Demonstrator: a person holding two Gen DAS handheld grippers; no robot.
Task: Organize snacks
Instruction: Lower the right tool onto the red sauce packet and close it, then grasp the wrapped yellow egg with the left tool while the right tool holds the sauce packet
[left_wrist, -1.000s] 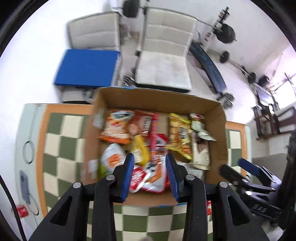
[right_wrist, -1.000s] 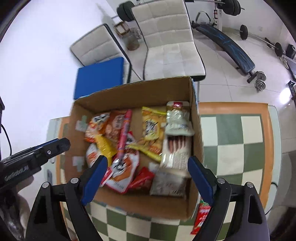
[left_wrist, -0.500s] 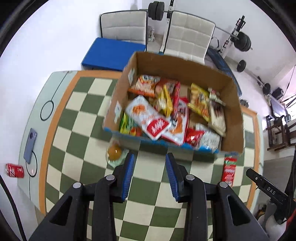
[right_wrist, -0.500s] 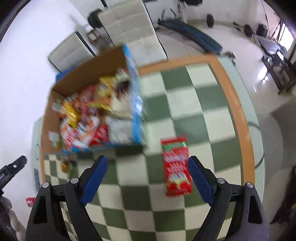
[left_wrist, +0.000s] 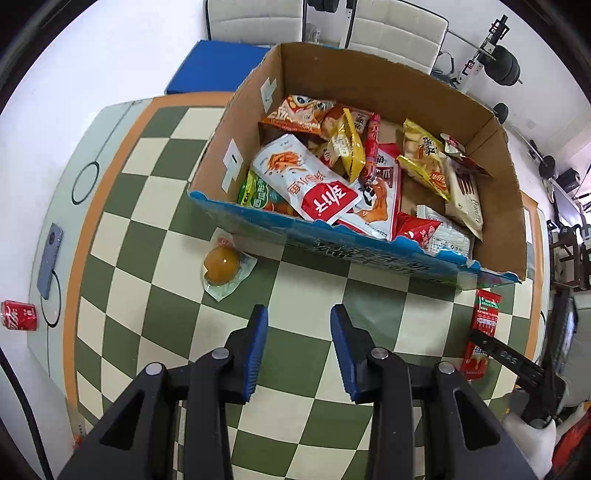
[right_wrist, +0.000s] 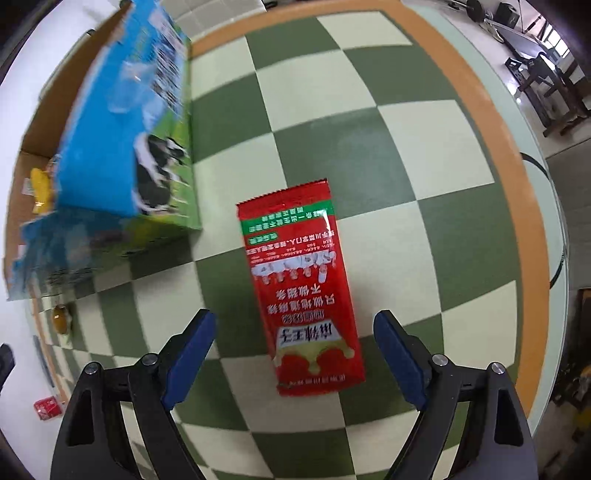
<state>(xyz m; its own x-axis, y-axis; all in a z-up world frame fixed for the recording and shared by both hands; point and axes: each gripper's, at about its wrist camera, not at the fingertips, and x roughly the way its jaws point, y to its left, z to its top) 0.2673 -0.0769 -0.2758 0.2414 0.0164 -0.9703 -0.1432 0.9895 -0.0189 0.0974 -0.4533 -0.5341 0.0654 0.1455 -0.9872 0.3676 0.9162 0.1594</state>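
A cardboard box (left_wrist: 506, 206) full of snack packets stands on the checkered table; its blue printed side shows in the right wrist view (right_wrist: 122, 122). A red snack packet (right_wrist: 299, 288) lies flat on the table right of the box, also in the left wrist view (left_wrist: 484, 332). My right gripper (right_wrist: 295, 350) is open, its fingers either side of the packet's near end, just above it. A clear packet with an orange ball (left_wrist: 221, 266) lies in front of the box. My left gripper (left_wrist: 297, 343) is open and empty above the table, near that packet.
A red soda can (left_wrist: 18, 315) and a phone (left_wrist: 50, 266) lie at the table's left edge. The can also shows in the right wrist view (right_wrist: 46, 408). White chairs (left_wrist: 395, 33), a blue pad (left_wrist: 210, 70) and gym weights stand beyond the table.
Both grippers have pulled back from above the box. The right gripper has swung right and dropped down over the red packet. The left gripper has lowered toward the table in front of the box.
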